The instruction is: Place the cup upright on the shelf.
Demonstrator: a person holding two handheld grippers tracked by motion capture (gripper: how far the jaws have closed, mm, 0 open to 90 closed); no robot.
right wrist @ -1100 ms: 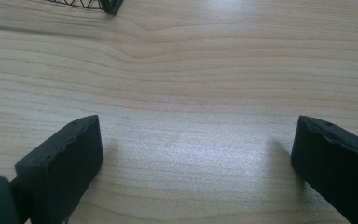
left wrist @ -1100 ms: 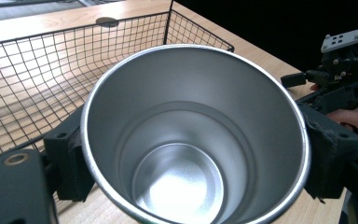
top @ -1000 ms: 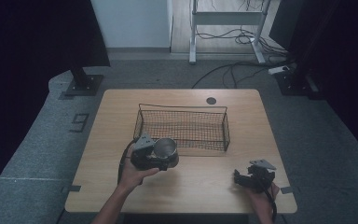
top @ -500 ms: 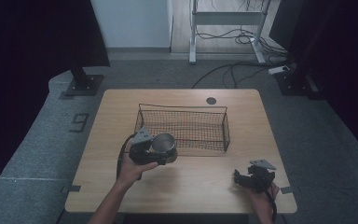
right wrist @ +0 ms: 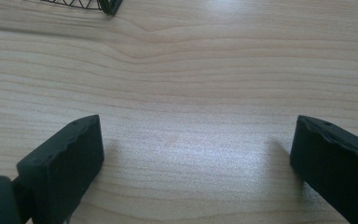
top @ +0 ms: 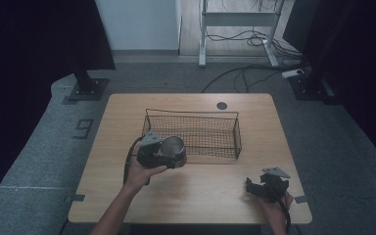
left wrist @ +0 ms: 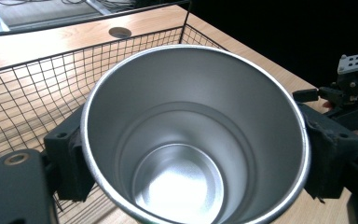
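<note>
A shiny steel cup [top: 172, 145] is held at the near left corner of the black wire basket [top: 191, 113], just above the table. My left gripper [top: 162, 154] is shut on it. In the left gripper view the cup [left wrist: 191, 140] opens toward the camera, empty inside, with the black pads [left wrist: 70, 158] pressed on both sides of its wall. The basket [left wrist: 28, 93] lies just behind it. My right gripper [top: 252, 187] rests on the table at the near right; its jaws stand wide open over bare wood [right wrist: 196, 158].
The wooden table [top: 200, 196] has a round cable hole [top: 222, 105] behind the basket. The right gripper [left wrist: 354, 88] shows beyond the cup. Dark floor, stands and cables surround the table.
My left gripper with the cup has crept slightly toward the basket. The right gripper has stayed where it was.
</note>
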